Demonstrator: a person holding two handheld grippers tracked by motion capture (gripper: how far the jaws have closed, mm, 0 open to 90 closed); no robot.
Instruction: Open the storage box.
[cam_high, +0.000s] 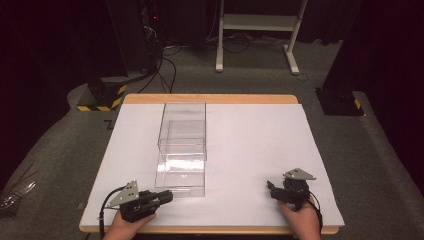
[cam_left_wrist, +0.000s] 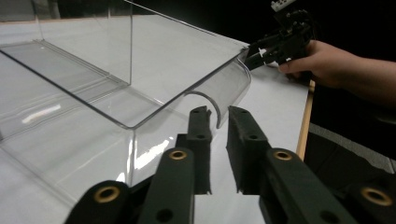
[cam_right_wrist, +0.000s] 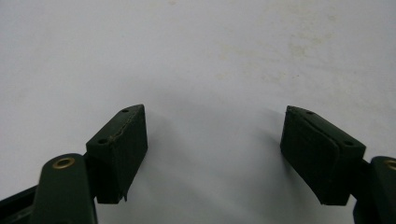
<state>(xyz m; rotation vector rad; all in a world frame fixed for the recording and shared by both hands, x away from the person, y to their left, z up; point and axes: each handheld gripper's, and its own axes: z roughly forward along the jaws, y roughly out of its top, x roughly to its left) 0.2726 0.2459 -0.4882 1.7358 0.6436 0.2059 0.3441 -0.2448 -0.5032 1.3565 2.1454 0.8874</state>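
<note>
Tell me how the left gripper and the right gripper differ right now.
The left gripper has its jaws nearly together, with a narrow gap and nothing between them; the right gripper has its jaws spread wide, also with nothing between. The left gripper sits right at the near end of the clear plastic box; the right gripper lies apart from it, over bare white table cover. Both are hand-held near the table's front edge.

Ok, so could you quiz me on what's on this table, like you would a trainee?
1. True or false: the right claw is holding something.
2. Which claw is closer to the clear box? A: the left claw. B: the right claw.
3. What colour is the sheet that covers the tabletop?
Key: 1 false, its jaws stand wide apart with nothing between them; 2 A; 3 white.
</note>
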